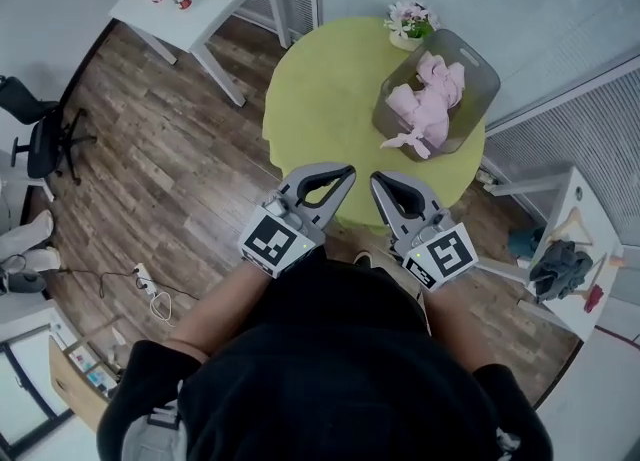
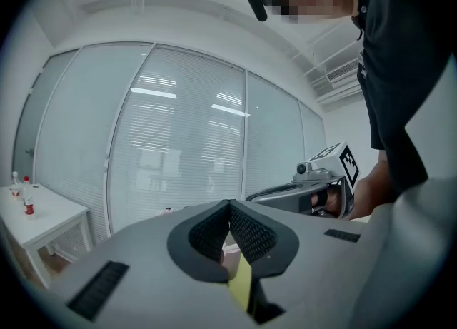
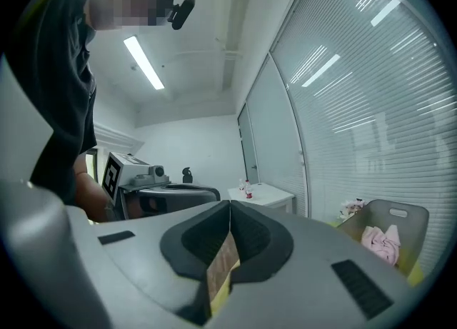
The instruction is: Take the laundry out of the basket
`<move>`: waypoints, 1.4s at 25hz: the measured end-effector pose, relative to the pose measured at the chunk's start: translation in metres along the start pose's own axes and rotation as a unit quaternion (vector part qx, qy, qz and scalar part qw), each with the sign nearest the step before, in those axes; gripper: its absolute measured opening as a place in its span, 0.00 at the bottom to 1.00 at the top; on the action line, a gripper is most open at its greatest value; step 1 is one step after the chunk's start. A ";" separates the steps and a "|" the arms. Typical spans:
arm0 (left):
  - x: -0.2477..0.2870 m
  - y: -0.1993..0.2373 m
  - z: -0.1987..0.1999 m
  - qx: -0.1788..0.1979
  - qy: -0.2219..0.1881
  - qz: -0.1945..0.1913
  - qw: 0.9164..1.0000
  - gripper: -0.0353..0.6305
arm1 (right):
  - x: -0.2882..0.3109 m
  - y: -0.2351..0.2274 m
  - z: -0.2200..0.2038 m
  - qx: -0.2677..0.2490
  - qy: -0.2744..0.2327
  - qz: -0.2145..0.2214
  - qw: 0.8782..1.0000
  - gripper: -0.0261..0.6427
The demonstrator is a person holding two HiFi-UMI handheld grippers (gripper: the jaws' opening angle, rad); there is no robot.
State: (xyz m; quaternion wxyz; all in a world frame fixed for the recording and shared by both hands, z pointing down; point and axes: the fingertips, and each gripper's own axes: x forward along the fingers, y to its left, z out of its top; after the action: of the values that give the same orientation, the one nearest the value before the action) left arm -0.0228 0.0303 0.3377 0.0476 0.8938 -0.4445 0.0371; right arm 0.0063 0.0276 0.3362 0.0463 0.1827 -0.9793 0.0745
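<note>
The round yellow-green table [image 1: 330, 119] carries the grey basket [image 1: 482, 67] on its far right part, beside a small pot of flowers [image 1: 410, 21]. The basket stands upright and open at the top, and its wall appears rigid.

The laundry [image 1: 432, 99] is a pink heap that fills the basket, with one twisted end hanging over the near rim. Expect it to be light, soft and limp. It is not fragile, but it is likely to trail and drag other pieces with it when lifted. The best hold is probably a raised fold at the top of the heap, or the overhanging end. The weave cannot be made out.

The left gripper [image 1: 350, 171] and the right gripper [image 1: 376, 178] are level over the near table edge, well apart from the basket. Both pairs of jaws are closed tip to tip, with nothing between them.
</note>
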 end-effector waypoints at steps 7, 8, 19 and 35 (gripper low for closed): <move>0.005 0.060 0.007 0.007 -0.001 -0.070 0.998 0.07 | 0.053 -0.019 0.010 0.012 -0.008 -0.081 0.997 0.07; 0.008 0.066 0.007 0.009 -0.001 -0.079 0.997 0.07 | 0.058 -0.023 0.011 0.013 -0.009 -0.094 0.995 0.07; 0.052 0.110 0.006 0.009 0.002 -0.162 0.987 0.07 | 0.076 -0.080 0.015 0.033 -0.017 -0.228 0.973 0.07; 0.181 0.130 0.024 -0.012 0.010 -0.166 0.986 0.07 | 0.046 -0.208 0.012 0.073 -0.040 -0.303 0.949 0.07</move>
State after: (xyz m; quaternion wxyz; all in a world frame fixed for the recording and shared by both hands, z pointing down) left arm -0.0171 -0.1942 0.3399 0.0685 0.9542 -0.2894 0.0322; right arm 0.0386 -0.1826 0.3564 0.0139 0.4769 -0.8704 0.1213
